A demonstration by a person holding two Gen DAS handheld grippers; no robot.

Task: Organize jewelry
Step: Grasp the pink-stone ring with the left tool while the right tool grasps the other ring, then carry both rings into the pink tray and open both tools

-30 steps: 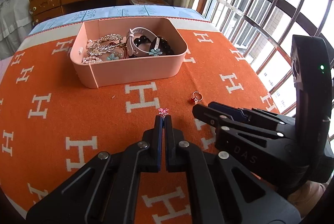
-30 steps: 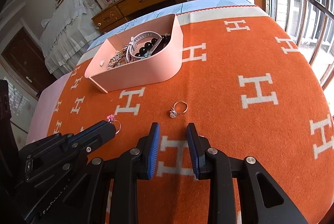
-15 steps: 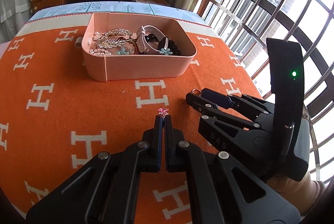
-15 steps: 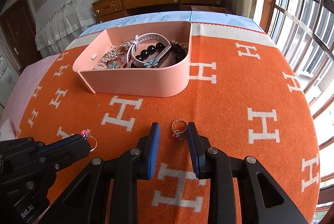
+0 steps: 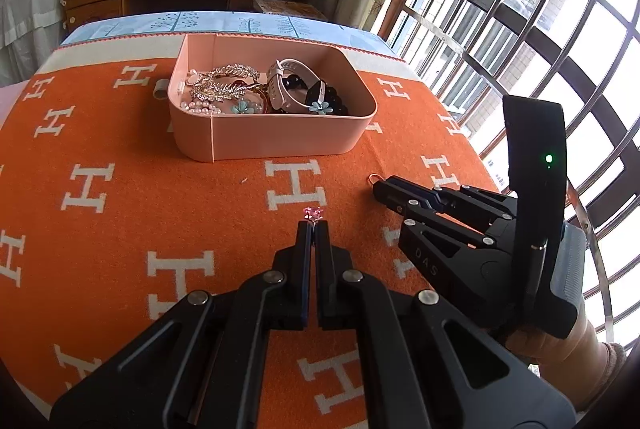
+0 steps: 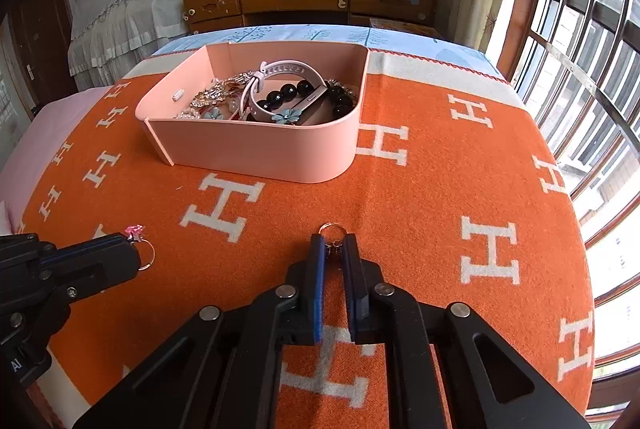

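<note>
The left hand-held gripper (image 5: 313, 229) is pinched nearly closed on a ring with a pink stone (image 5: 312, 213); the right wrist view shows the ring's band (image 6: 145, 256) hanging out beside the fingertips, so the hold seems to be on the setting alone. The right hand-held gripper (image 6: 333, 249) has its jaws narrowed around a second ring (image 6: 331, 235), whose loop pokes out ahead of the tips. Whether the pads actually press on it I cannot tell. Both grippers are low over the orange blanket (image 6: 432, 197), short of the pink box (image 6: 256, 153), which already holds a watch, dark beads, pearls and gold pieces.

Risks, as I judge them: the pink-stone ring is held by a small hard edge, so a jolt or tilt on the way to the box could let it twist free and drop into the blanket's nap. The second ring could slip forward out of the tips if the squeeze is off-centre, or the tips could snag the fabric. The two grippers sit close together, so moving both to the box at once could cause a knock.

Readable writing: large white "H" letters repeat across the blanket, and "DAS" is moulded on the right gripper's body (image 5: 426, 263).
</note>
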